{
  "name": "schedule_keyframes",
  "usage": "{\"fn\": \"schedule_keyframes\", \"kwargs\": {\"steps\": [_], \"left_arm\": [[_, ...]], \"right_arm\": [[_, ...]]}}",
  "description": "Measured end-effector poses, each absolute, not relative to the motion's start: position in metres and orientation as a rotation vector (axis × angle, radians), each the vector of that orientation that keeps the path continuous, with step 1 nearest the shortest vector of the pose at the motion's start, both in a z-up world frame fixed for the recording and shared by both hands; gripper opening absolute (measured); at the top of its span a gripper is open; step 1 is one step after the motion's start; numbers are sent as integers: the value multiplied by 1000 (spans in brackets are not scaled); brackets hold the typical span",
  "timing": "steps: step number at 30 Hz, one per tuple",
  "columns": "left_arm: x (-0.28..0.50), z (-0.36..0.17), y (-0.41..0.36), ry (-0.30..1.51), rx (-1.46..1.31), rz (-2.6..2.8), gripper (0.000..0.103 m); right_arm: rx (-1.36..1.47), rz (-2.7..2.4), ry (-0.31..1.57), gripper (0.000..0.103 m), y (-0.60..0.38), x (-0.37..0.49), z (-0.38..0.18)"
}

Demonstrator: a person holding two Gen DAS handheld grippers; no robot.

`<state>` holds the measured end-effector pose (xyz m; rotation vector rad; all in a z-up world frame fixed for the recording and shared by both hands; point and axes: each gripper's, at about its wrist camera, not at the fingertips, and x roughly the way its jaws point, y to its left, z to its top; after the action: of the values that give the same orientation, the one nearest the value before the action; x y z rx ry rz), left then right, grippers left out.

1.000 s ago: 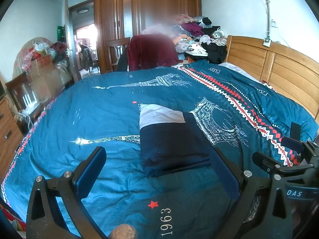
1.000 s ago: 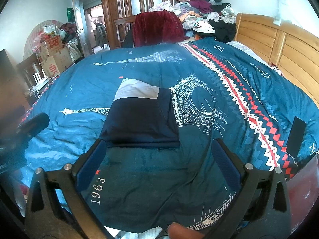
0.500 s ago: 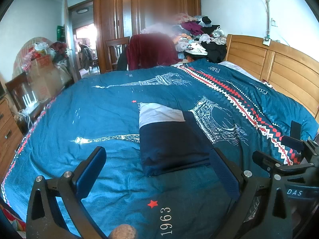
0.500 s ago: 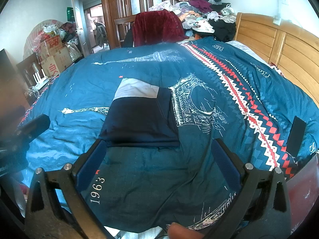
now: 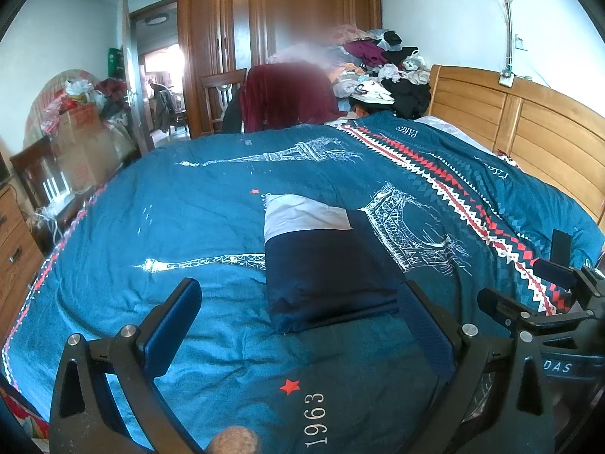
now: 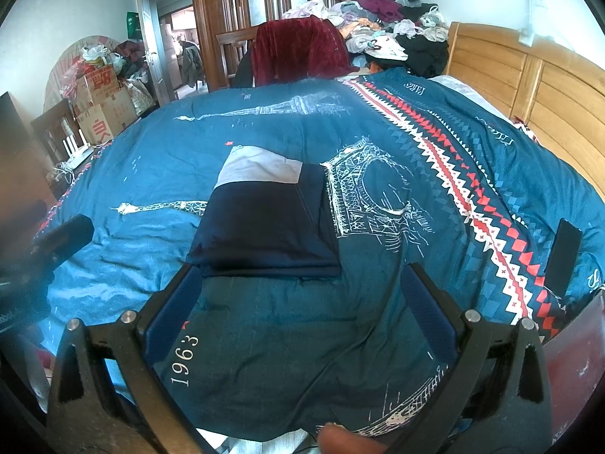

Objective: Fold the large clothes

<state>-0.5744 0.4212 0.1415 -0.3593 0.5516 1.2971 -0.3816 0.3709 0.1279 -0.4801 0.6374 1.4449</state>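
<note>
A folded garment (image 5: 321,265) (image 6: 264,219), navy with a pale grey band at its far end, lies flat in the middle of the blue printed bedspread (image 5: 189,208) (image 6: 378,321). My left gripper (image 5: 302,325) stands open just short of its near edge, with nothing between the fingers. My right gripper (image 6: 302,302) is open too, hovering over the bedspread in front of the garment's near edge. In the left wrist view, the right gripper (image 5: 537,302) shows at the right side.
A wooden headboard (image 5: 529,121) runs along the right. A pile of clothes (image 6: 385,26) and a chair draped in maroon cloth (image 6: 298,53) stand beyond the bed. Boxes (image 6: 102,102) and a dresser (image 5: 15,234) line the left. A dark phone (image 6: 563,257) lies on the bedspread at right.
</note>
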Motion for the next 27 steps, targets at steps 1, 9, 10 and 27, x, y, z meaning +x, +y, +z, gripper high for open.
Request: {"fn": "schedule_keyframes", "kwargs": {"steps": [1, 9, 10, 27], "left_arm": [[-574, 141, 421, 552, -360, 1297, 103], [-575, 141, 422, 552, -360, 1296, 103], [-575, 141, 422, 553, -360, 1296, 103], [-575, 139, 423, 556, -362, 1292, 103]], "right_arm": [[-481, 1443, 636, 103, 372, -381, 128], [-484, 1428, 579, 103, 371, -386, 127], [-487, 1426, 576, 103, 372, -386, 127], [-484, 1412, 548, 103, 374, -384, 131]]}}
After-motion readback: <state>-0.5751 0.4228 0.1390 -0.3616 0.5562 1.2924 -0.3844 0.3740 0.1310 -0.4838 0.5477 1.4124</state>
